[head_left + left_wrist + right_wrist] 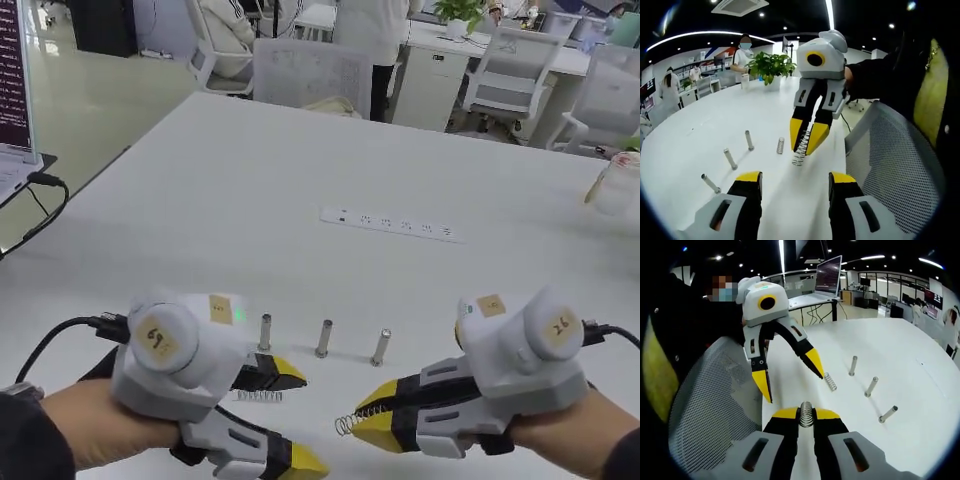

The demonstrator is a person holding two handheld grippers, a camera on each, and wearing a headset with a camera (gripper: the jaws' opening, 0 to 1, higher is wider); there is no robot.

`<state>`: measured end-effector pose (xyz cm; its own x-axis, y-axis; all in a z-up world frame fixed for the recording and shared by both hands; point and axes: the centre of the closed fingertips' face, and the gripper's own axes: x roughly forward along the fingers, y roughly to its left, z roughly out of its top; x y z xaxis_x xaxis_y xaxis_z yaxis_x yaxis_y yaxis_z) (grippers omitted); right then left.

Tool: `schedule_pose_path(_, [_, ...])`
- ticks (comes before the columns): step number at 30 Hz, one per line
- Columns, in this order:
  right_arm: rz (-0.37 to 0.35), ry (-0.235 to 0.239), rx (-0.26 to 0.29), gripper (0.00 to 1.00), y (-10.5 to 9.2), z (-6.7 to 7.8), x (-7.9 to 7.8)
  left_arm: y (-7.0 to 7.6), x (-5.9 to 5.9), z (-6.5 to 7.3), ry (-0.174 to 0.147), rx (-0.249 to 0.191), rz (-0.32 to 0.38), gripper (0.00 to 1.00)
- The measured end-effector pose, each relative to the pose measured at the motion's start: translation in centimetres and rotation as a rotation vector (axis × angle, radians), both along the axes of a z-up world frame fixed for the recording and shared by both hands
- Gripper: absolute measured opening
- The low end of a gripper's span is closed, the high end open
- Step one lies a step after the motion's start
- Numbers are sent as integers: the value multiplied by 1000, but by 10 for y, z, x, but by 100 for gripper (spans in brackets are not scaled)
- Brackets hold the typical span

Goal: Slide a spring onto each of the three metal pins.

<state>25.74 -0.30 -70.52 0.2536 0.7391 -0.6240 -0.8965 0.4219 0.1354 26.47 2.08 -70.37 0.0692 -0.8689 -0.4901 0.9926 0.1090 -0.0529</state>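
Just ahead of our right gripper [366,415], clenched on a leftward-pointing spring [347,423], stands the nearest upright pin [381,346]; our left gripper [304,420] gapes empty.

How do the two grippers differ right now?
The left gripper is wide open and empty; the right gripper is shut on a spring. A loose spring lies on the table ahead of the left gripper; the right gripper's juts past its tips. Both have yellow-tipped black jaws.

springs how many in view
2: one small coiled metal spring clamped in the right gripper, another lying on the white table near the left gripper. A third may be hidden.
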Motion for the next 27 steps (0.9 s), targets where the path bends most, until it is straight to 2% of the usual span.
schedule_pose_path(3, [-2,-4,-1,8,0,2,0,6,2,1,-3,-15,11,54])
schedule_pose_path(9, [-7,-10,-7,8,-3,4,2,21,14,4,-20,-43,87,61])
schedule_pose_path(11, [-8,-12,-9,8,-3,5,3,27,18,5,-26,-54,108,61])
schedule_pose_path(15, [-5,-13,-14,8,-4,6,3,36,24,3,-18,-65,155,63])
schedule_pose_path(17, [-5,-15,-20,8,-5,6,3,43,29,2,-32,-69,189,65])
schedule_pose_path(22, [-2,-22,-30,8,-7,9,7,55,36,1,-30,-83,248,65])
schedule_pose_path(24, [-3,-26,-34,8,-10,12,10,59,40,1,-46,-84,271,65])
schedule_pose_path(27, [-7,-35,-42,8,-15,17,15,64,43,2,-52,-101,304,66])
